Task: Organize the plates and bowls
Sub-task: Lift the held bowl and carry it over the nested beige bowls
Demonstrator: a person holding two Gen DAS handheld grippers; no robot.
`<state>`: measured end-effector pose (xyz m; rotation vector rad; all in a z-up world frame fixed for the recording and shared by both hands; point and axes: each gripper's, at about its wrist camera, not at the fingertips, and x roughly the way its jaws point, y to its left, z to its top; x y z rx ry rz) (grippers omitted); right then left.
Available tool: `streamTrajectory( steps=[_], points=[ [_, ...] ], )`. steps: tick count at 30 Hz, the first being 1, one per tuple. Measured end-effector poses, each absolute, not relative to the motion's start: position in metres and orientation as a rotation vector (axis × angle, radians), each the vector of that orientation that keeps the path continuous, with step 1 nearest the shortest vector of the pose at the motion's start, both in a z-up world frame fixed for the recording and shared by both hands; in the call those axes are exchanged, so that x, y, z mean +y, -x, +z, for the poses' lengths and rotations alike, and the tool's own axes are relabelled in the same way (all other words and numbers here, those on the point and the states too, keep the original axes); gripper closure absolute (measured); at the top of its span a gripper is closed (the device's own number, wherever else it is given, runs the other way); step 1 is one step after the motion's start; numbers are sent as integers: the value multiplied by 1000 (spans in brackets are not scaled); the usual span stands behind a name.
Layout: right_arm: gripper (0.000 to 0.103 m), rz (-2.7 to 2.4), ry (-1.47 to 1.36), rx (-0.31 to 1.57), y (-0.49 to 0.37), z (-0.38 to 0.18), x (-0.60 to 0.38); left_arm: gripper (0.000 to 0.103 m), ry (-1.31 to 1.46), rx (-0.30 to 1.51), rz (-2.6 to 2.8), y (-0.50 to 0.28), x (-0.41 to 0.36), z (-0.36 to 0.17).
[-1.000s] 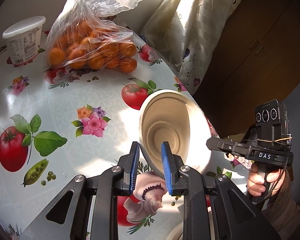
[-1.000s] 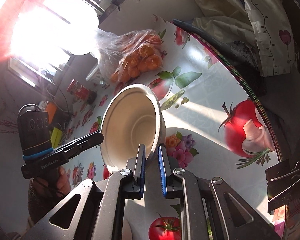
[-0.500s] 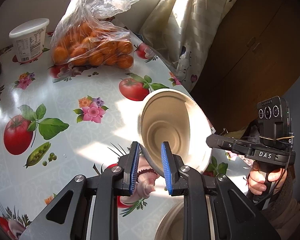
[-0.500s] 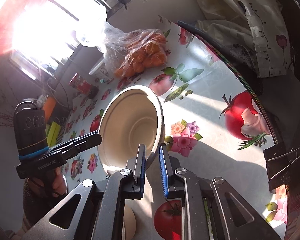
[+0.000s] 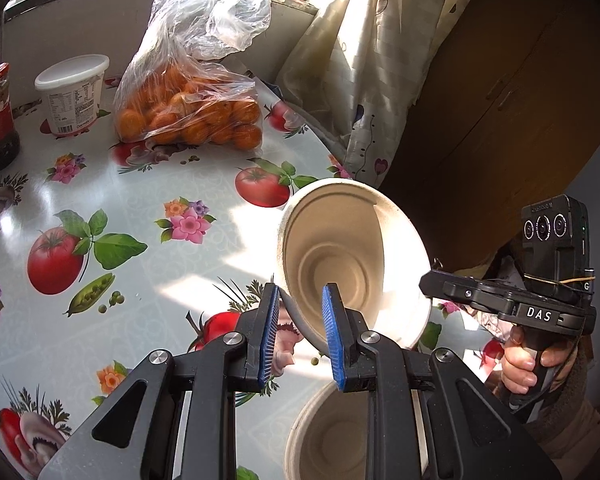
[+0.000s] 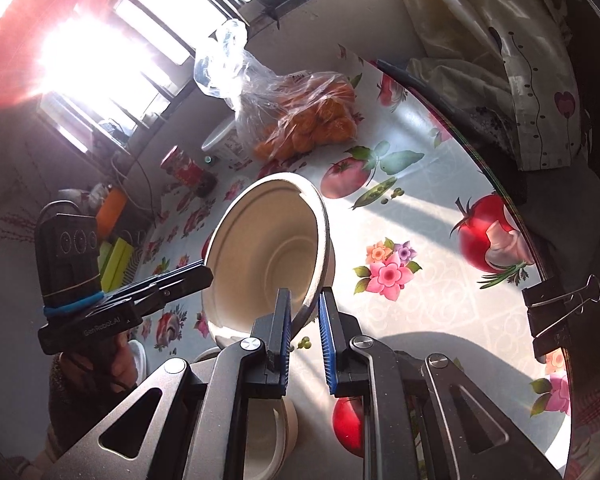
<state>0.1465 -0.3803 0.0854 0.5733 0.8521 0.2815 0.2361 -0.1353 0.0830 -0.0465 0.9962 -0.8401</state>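
Mid-stacking: beige moulded-fibre bowl (image 5: 352, 256) held tilted above tabletop (image 5: 148, 216), rim pinched by both left tongs (image 5: 300, 332) and right tongs (image 6: 302, 332). Next: lower squarely into 2nd matching bowl (image 5: 332, 432) beneath.

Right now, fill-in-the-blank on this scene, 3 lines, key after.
1. Both grippers, left and right, pinch the rim of one ____.
2. The held bowl is lifted off the table and tipped on its ____.
3. The clear bag holds fruit coloured ____.

Missing words: bowl; side; orange
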Motion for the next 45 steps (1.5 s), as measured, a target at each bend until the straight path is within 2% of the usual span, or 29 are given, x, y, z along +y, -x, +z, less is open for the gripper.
streamTrajectory(
  steps=[20,45],
  points=[
    [88,361,-568,803,-89,108,-354,80,50,960,-808,-180,-105,103],
    [88,370,-560,836,-53,82,-327,80,65,996,-744,-131,-80,80]
  ],
)
